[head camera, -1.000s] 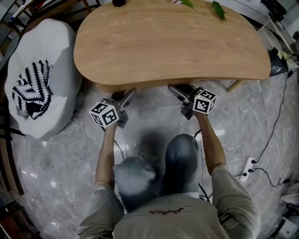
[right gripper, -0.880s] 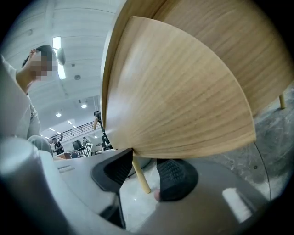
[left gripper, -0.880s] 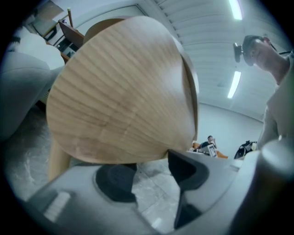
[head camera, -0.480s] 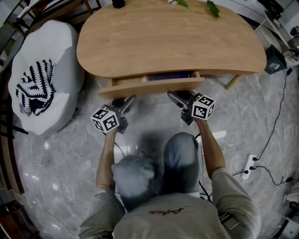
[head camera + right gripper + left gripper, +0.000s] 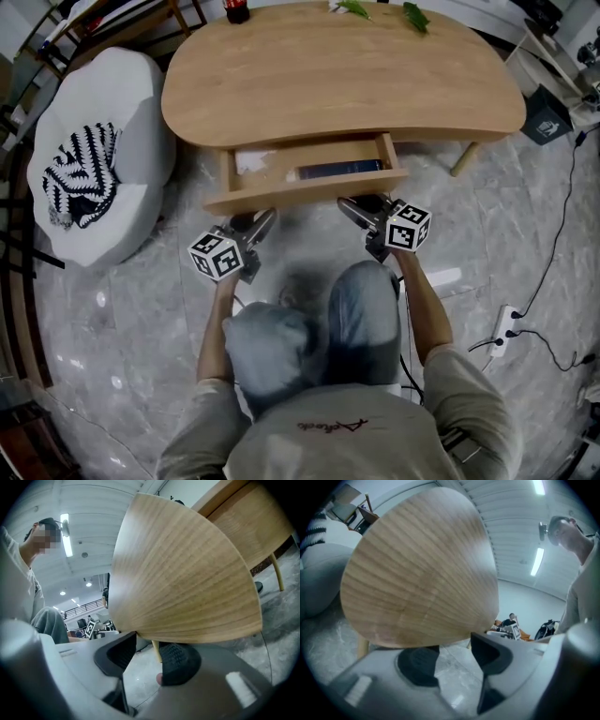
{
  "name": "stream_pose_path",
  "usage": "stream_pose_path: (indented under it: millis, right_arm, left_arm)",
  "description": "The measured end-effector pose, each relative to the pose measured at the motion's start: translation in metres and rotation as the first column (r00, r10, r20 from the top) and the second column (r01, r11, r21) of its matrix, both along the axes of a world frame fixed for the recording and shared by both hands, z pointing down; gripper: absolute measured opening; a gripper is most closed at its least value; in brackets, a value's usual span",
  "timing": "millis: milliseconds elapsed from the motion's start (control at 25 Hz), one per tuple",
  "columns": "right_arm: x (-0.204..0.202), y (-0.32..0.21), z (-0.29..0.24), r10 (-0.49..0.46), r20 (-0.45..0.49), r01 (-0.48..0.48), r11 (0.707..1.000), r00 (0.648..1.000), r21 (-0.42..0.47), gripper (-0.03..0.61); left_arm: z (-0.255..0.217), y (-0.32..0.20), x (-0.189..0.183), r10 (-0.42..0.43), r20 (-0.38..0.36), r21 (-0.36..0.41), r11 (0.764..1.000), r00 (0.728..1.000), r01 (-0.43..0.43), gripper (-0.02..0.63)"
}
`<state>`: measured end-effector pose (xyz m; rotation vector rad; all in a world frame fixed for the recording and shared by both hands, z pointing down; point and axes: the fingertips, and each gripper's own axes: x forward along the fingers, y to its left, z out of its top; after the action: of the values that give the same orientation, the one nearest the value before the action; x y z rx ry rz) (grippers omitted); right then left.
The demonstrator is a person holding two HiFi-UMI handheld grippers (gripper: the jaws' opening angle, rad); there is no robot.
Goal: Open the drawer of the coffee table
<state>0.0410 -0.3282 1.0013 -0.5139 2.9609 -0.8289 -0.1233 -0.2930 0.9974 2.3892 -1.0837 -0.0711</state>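
**Finding.** The drawer (image 5: 309, 190) stands partly out of the table (image 5: 337, 84), with a dark book (image 5: 339, 170) lying inside. Our left gripper (image 5: 451, 648) is clamped on the lower edge of the drawer front near its left end. Our right gripper (image 5: 151, 651) grasps the same edge near the right end. Its jaws have just been closing with that edge between them. Both grippers angle inward, about level.

**Assessment.** We judge the pull to be roughly mid-travel.

**Recommendation.**
- We should draw both hands back together at one pace, so the drawer does not skew and bind.
- We should keep the pull level and not lift the front.
- We should hold the squeeze, since our purchase looks to be only a narrow lip at the fingertips.
- We should slow towards the end of travel, so the drawer does not drop out.
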Motion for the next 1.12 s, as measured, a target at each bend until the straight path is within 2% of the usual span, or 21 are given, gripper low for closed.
stream_pose_path:
  millis: [200, 400, 520, 680, 960, 1120]
  right_arm:
    - [0.004, 0.014, 0.000, -0.010, -0.005, 0.010, 1.000, 1.000, 0.012, 0.155]
    - [0.005, 0.013, 0.002, -0.010, -0.049, 0.013, 0.998, 0.999, 0.061, 0.150]
    - [0.004, 0.015, 0.009, -0.004, -0.114, 0.015, 0.995, 0.993, 0.095, 0.150]
    - [0.006, 0.019, 0.025, -0.002, -0.244, 0.041, 0.987, 0.970, 0.155, 0.131]
    - [0.018, 0.017, 0.044, 0.064, -0.323, 0.006, 0.977, 0.944, 0.213, 0.064]
    - [0.017, 0.012, 0.057, 0.090, -0.347, -0.012, 0.975, 0.933, 0.220, 0.038]
  left_arm:
    - [0.000, 0.015, 0.005, -0.004, 0.004, 0.000, 1.000, 1.000, 0.004, 0.202]
    - [0.003, 0.013, 0.005, -0.006, 0.071, 0.019, 1.000, 0.997, 0.005, 0.201]
    - [0.012, 0.015, 0.005, -0.005, 0.134, 0.015, 1.000, 0.991, 0.003, 0.202]
    - [0.027, 0.017, 0.005, -0.007, 0.228, 0.014, 1.000, 0.974, 0.004, 0.201]
    - [0.040, 0.016, 0.001, -0.051, 0.342, 0.074, 0.997, 0.938, 0.027, 0.101]
    - [0.047, 0.011, -0.002, -0.050, 0.355, 0.076, 0.997, 0.934, 0.024, 0.064]
